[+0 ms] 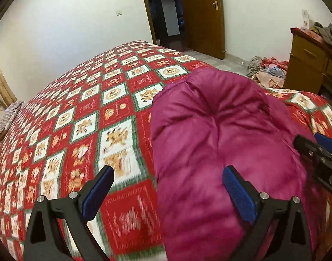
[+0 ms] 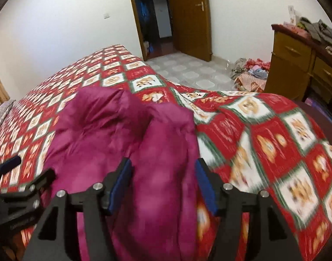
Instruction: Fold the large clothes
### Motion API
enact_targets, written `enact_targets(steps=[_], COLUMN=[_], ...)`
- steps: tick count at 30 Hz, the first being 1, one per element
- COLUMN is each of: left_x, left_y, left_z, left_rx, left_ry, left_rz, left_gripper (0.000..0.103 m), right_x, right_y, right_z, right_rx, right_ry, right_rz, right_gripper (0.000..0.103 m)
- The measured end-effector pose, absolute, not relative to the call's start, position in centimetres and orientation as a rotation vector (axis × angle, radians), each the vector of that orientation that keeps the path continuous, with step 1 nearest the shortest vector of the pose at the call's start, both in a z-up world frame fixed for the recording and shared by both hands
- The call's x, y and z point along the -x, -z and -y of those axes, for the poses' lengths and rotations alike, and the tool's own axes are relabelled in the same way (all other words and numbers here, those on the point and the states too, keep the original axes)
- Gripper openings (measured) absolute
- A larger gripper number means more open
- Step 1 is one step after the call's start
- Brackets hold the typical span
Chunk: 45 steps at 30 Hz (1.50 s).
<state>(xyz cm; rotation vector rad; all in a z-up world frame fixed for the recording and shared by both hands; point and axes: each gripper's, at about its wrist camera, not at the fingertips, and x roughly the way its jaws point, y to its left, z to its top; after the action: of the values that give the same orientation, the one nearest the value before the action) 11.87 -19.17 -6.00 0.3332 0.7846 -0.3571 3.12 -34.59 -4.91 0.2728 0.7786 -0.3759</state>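
Observation:
A magenta puffy jacket [image 1: 220,134] lies bunched on a bed with a red, white and green patterned cover [image 1: 79,113]. My left gripper [image 1: 168,174] is open above the jacket's left edge, one finger over the cover, the other over the jacket. In the right wrist view the jacket [image 2: 113,134] fills the middle. My right gripper [image 2: 163,165] is open, its fingers either side of a raised fold at the jacket's right edge. The right gripper shows at the right of the left view [image 1: 318,152]; the left gripper shows at the left of the right view [image 2: 18,174].
A wooden dresser [image 2: 296,65] with clothes on top stands at the right. A pile of clothes [image 2: 250,71] lies on the tiled floor. An open wooden door [image 2: 187,17] is at the back. A striped cloth [image 1: 7,117] lies at the bed's far left.

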Motion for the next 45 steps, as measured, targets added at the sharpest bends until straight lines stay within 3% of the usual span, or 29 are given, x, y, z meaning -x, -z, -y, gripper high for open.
enact_targets(steps=[13,19,34,45], left_x=[-1.2,2.7,11.5,16.1], left_y=[6.3,6.2,-0.2,-5.9], left_z=[15.1,13.1,10.5,8.2], left_rx=[-0.331,-0.302,-0.285,-0.205], left_ry=[0.376,0.356,0.217,0.25], left_rz=[-0.723,-0.74,-0.511,-0.388], left_gripper=[0.101,0.101,0.101,0.101], right_x=[7.1,12.0,18.5,21.8], right_y=[3.8,3.0,-0.6,-5.8], right_z=[30.3,28.8,26.5,24.2], right_rx=[-0.241,-0.229,-0.253,-0.214], right_ry=[0.383,0.371,0.335,0.286], right_rz=[-0.731,-0.684,-0.532,-0.358], right_gripper=[0.07,0.079,0.079,0.09])
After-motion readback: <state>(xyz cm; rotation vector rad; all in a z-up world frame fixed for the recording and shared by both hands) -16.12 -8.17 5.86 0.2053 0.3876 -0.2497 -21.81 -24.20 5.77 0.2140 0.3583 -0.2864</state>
